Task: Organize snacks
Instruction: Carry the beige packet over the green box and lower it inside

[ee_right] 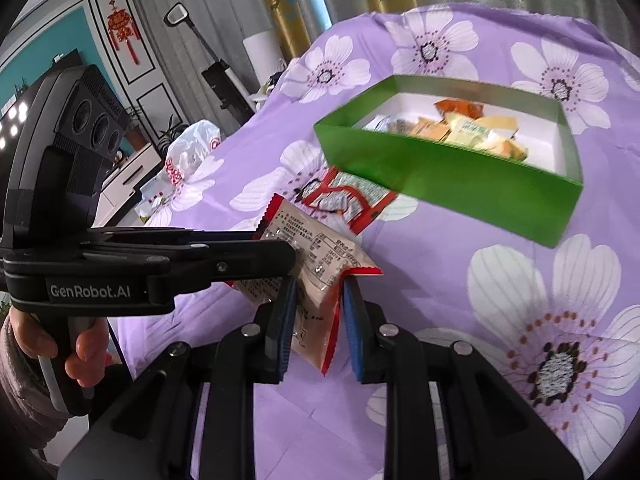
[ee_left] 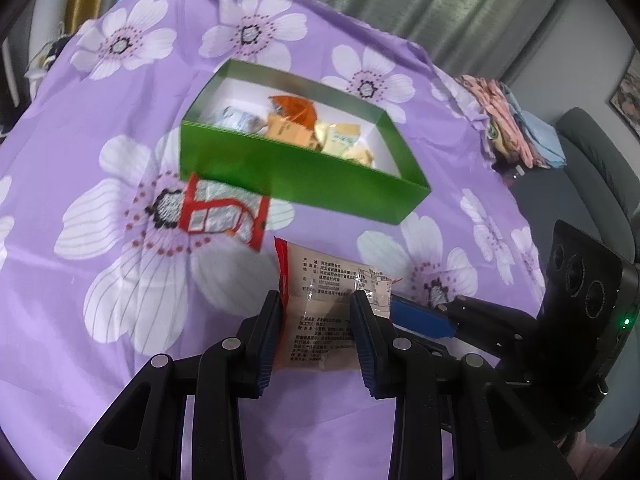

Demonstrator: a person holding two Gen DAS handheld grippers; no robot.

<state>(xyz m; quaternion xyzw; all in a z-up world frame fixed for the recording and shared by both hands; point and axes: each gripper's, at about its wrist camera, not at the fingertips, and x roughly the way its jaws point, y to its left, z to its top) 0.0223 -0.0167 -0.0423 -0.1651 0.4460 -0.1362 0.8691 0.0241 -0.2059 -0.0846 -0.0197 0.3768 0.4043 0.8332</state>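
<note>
We read "GenRobot.AI" in pale letters on the side of the left gripper [ee_right: 296, 258], seen from the right wrist. The snack packet [ee_left: 320, 304] held between both grippers carries columns of small printed Chinese text and a ruled table, too fine for us to make out. A red and silver packet [ee_left: 218, 212] on the cloth shows print we cannot read either.

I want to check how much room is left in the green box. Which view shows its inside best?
The left wrist view: it looks down into the green box, showing the wrapped snacks and bare white floor at its right end. The right wrist view sees the box from lower, so its near wall hides more of the inside.
</note>
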